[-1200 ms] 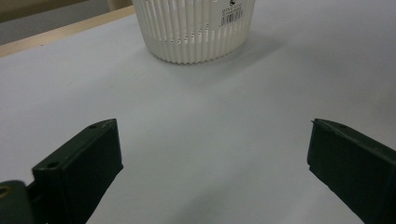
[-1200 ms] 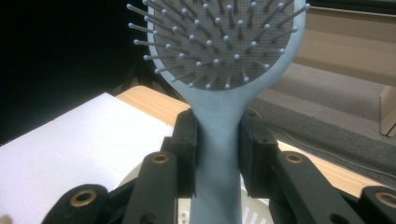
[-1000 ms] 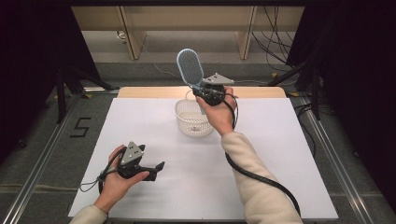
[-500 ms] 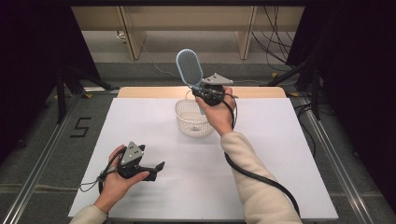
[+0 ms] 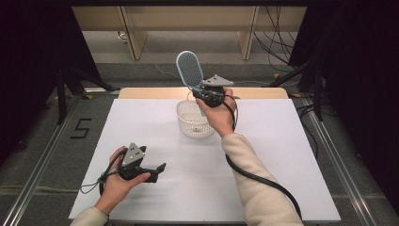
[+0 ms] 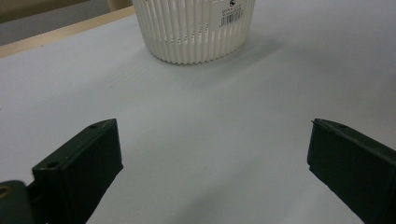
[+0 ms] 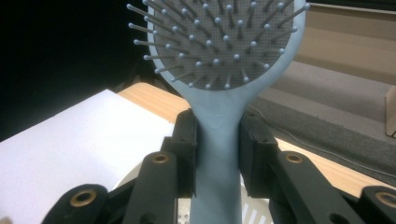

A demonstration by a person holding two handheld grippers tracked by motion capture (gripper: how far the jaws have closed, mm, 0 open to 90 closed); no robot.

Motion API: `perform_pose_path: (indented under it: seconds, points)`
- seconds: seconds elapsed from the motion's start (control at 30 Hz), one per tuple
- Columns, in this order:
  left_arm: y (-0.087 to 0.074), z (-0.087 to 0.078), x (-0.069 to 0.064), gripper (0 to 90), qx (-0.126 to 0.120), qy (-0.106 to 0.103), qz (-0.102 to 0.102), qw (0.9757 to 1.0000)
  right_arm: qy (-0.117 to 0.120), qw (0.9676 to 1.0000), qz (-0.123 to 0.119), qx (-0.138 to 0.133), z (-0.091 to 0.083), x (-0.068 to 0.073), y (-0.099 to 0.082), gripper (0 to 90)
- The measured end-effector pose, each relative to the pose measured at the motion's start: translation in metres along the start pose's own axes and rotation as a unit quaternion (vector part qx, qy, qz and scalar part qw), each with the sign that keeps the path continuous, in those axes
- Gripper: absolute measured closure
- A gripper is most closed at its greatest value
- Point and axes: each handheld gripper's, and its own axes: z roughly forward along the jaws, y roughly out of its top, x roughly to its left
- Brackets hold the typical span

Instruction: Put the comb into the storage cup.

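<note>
- The right gripper (image 5: 203,92) is raised over the far middle of the table (image 5: 291,155), the forearm reaching up from the bottom edge in a cream sleeve (image 5: 256,188) and the wrist bent so the jaws point up and away.
- Its 2 jaws pinch the handle of a light blue hairbrush (image 7: 219,93); in the right gripper view the pads press on both sides of the handle and the bristled head stands upright above them.
- The brush is held in the air just above a white slatted basket (image 5: 194,120), which stands on the table below the hand.
- The left gripper (image 5: 153,170) rests low near the table's near left corner, cupped from below by the left hand (image 5: 120,181), its jaws spread wide with nothing between them, pointing toward the basket.
</note>
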Motion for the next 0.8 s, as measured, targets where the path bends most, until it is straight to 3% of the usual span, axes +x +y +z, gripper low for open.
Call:
perform_pose_path:
  seconds: [0.8]
  points:
    - [0.0001, -0.0002, -0.0002, 2.5, 0.0, -0.001, 0.001, 1.0, 0.003, 1.0, -0.002, 0.006, 0.0049, 0.0014, -0.0047, 70.6]
